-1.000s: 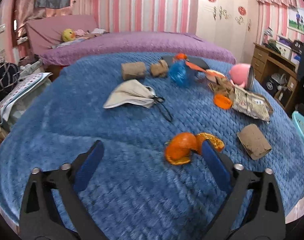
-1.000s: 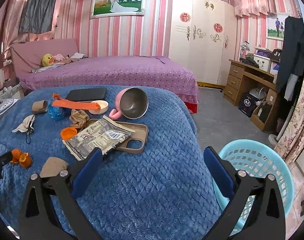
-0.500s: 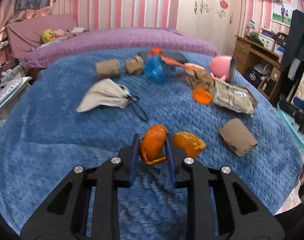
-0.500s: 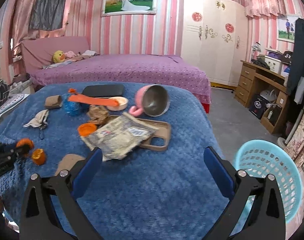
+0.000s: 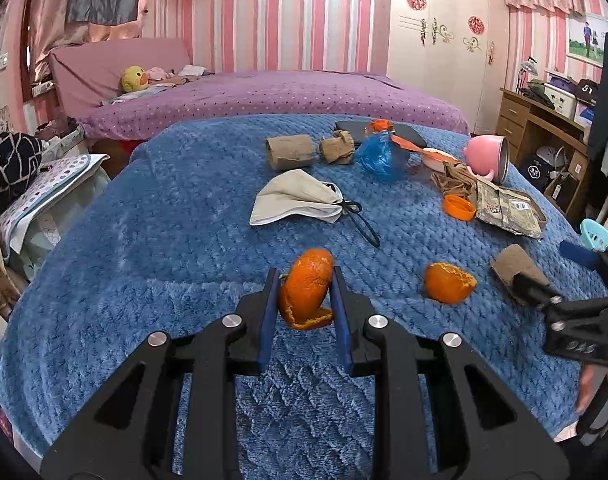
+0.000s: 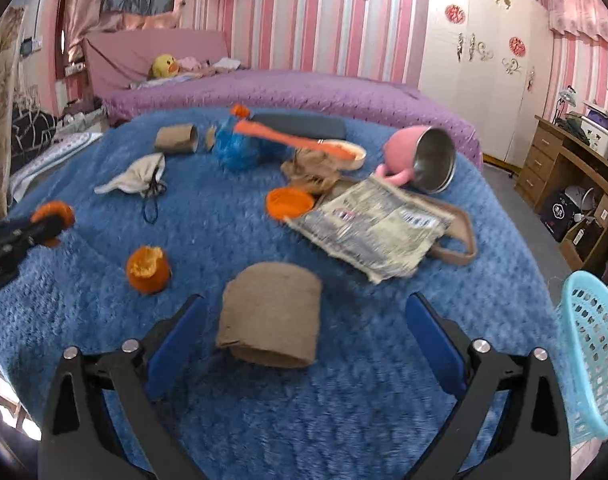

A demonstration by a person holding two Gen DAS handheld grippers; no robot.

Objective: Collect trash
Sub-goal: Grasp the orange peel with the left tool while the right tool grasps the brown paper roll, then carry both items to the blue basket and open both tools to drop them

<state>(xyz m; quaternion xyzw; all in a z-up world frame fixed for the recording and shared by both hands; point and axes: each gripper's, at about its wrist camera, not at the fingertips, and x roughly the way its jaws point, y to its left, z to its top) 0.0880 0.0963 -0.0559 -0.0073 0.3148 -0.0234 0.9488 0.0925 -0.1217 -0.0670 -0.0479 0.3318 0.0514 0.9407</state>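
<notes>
Peel (image 5: 306,288) sits pinched in our left gripper (image 5: 304,300), light and limp, best taken across its curl. Our right gripper (image 6: 304,332) is closing, pads not yet touching the crushable cardboard tube (image 6: 270,320); farther off waits the basket (image 6: 592,352).

right hand-held gripper (image 6: 304,336): jaws closing | cardboard roll (image 6: 270,318) between, untouched | basket (image 6: 592,356) right
</notes>
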